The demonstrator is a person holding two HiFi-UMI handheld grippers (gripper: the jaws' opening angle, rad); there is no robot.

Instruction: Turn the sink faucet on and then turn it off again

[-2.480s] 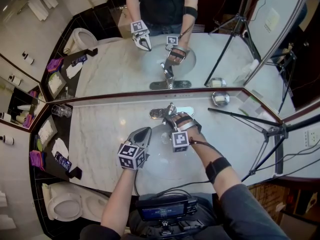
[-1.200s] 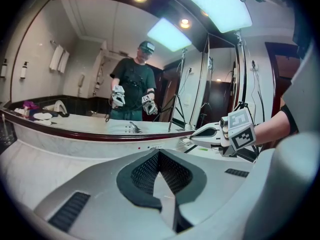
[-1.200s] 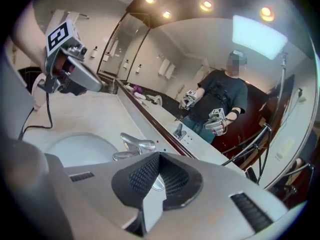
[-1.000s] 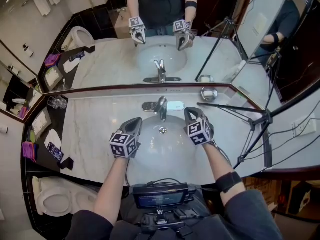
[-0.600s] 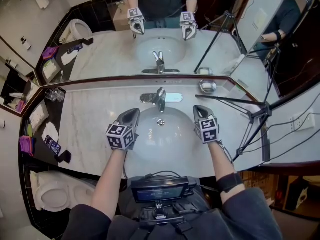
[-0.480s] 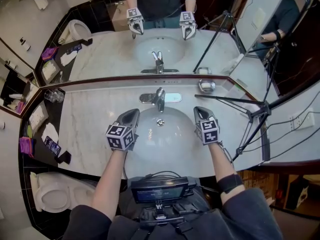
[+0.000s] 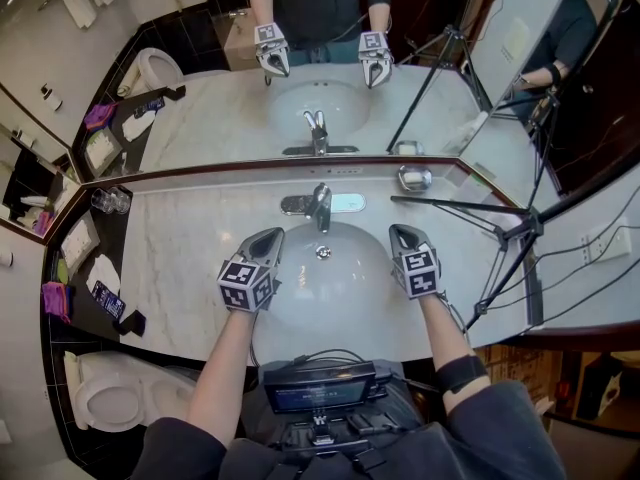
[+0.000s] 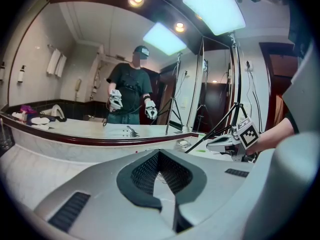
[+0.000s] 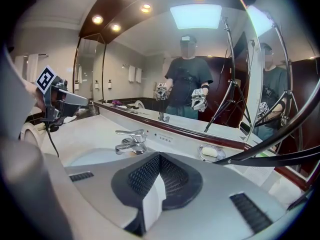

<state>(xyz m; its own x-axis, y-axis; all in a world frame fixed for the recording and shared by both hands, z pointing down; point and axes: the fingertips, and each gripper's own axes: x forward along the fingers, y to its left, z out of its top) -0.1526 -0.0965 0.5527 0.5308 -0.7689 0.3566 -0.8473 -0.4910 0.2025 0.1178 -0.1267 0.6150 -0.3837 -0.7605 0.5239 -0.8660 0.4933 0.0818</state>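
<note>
Jaws on the 2 grippers are pressed together, empty. The right gripper (image 7: 402,233) has drawn back from the faucet (image 7: 320,204) to the sink's (image 7: 345,298) right side, mirroring the left gripper (image 7: 268,238). No water shows, so the on-off cycle looks finished.

The faucet (image 7: 320,206) is a chrome single-lever mixer standing upright at the back rim of the sink (image 7: 330,293). Its lever lies about level on top, and its spout reaches over the round white basin set in the pale marble tabletop (image 7: 190,248).
</note>
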